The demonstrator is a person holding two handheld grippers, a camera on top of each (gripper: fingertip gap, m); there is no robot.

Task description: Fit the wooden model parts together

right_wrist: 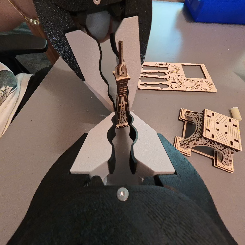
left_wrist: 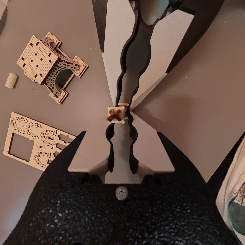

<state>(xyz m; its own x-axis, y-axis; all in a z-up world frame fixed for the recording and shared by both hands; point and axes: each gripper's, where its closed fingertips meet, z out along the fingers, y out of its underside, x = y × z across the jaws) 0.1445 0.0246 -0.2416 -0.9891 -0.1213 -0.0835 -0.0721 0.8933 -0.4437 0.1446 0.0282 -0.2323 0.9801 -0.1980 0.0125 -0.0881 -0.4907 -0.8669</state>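
Observation:
A slim wooden tower spire [right_wrist: 121,95] is held in the air between both grippers. My right gripper [right_wrist: 122,115] is shut on its lower lattice end, just above the toothed foot. My left gripper [right_wrist: 122,106] comes from the opposite side, and the spire's upper part and mast lie between its fingers. In the left wrist view the spire [left_wrist: 116,115] shows end-on as a small square with a cross. There my left gripper [left_wrist: 120,122] is shut at it, tip to tip with the right gripper [left_wrist: 123,106]. The arched tower base [left_wrist: 50,66] stands on the table, also in the right wrist view [right_wrist: 214,135].
A flat wooden part sheet [left_wrist: 31,128] with cut-outs lies near the base, also in the right wrist view [right_wrist: 165,74]. A small cream cylinder [left_wrist: 11,80] lies beside the base. A blue box [right_wrist: 217,10] is at the far corner. A person's clothing [right_wrist: 8,84] and a chair [right_wrist: 19,43] are past the table edge. My left and right fingertips are right by each other. The small cream cylinder [left_wrist: 11,80] is about 20 centimetres from both grippers' fingertips. It is also in sight in the right wrist view [right_wrist: 236,114].

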